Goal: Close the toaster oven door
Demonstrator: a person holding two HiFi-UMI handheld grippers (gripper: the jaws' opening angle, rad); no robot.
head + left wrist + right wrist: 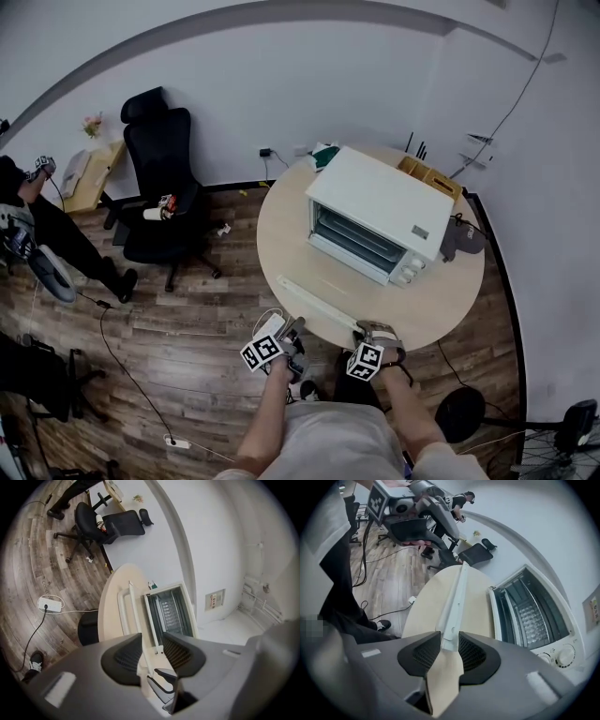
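A white toaster oven (384, 202) stands on the round beige table (281, 216), its door folded down flat toward me. The door's long white handle (314, 302) lies near the table's front edge. My right gripper (367, 328) hovers at the handle's right end. In the right gripper view its jaws stand apart (450, 648), with the handle (457, 597) running away from the tips and the oven cavity (529, 611) to the right. My left gripper (292, 328) is at the table's front edge, jaws apart (151, 656). Beyond it are the open oven (171, 609) and the handle (123, 606).
A black office chair (159, 187) stands left of the table. A person (37, 225) is at the far left. A yellow box (431, 173) sits behind the oven and a grey object (464, 239) to its right. A power strip (176, 441) and cables lie on the wooden floor.
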